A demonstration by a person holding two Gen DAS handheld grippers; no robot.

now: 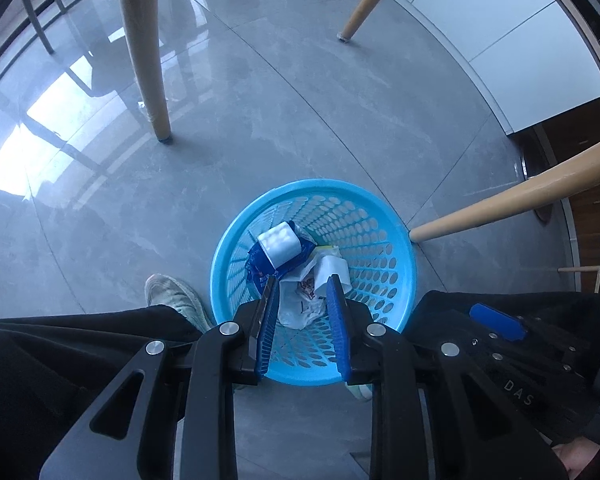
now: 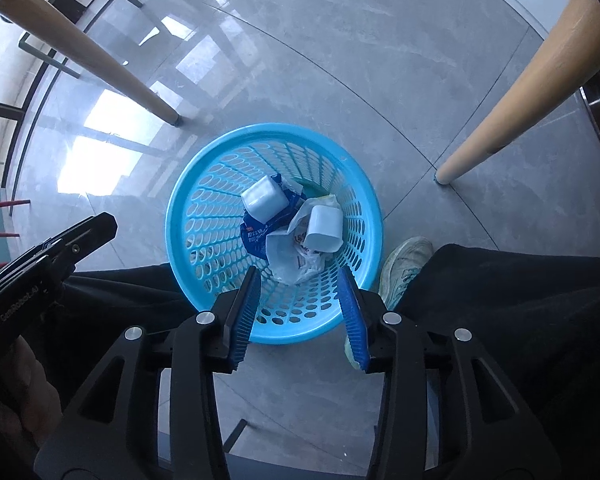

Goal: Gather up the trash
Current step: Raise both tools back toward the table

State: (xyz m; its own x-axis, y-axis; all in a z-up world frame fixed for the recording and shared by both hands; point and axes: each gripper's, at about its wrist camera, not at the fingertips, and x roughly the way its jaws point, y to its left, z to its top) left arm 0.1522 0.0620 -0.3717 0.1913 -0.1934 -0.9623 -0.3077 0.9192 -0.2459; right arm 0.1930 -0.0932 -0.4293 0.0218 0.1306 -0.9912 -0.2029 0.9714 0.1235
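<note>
Both tools hang above the round blue perforated plastic basket [image 2: 204, 184], right tool [image 2: 299, 280] released and empty, left tool [image 1: 303, 286] parted and empty, with the white cups and wrappers [image 2: 296, 248] directly below inside.

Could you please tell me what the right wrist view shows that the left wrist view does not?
Only the right wrist view shows the second white cup clearly, plus the open right gripper with nothing between its fingers. Only the left wrist view shows the left gripper from behind and white cabinets. Both show the blue basket, a white cup, wrappers and a shoe.
</note>
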